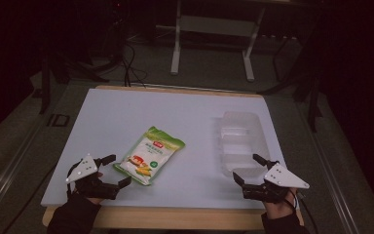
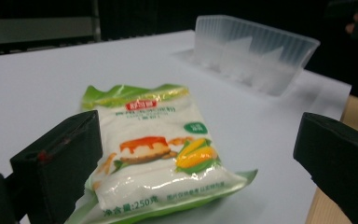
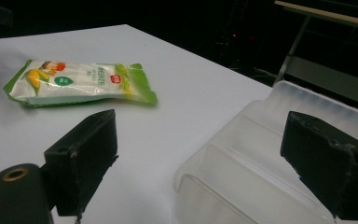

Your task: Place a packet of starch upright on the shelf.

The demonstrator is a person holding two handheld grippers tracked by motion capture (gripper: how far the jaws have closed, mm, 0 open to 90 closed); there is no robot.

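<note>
High view: a white bench (image 1: 126, 117) with a wooden front edge stands in a dark room; grey floor, cables and a white frame lie beyond its far edge. A green-and-white pouch (image 1: 150, 155) lies flat near the front-left corner. A clear plastic tray (image 1: 241, 141) lies along the right edge. The left hand-held gripper (image 1: 116, 170) sits at the front-left corner, jaws spread, just beside the pouch and gripping nothing. The right hand-held gripper (image 1: 248, 169) sits at the front-right corner, jaws spread, at the near end of the tray.

Left gripper view: the pouch (image 2: 158, 154) lies on the bench between the spread jaws, untouched as far as can be seen. The tray (image 2: 254, 51) stands farther off.

Right gripper view: the jaws stand wide apart, empty, over the near rim of the tray (image 3: 242, 172). The pouch (image 3: 81, 81) lies well apart.
</note>
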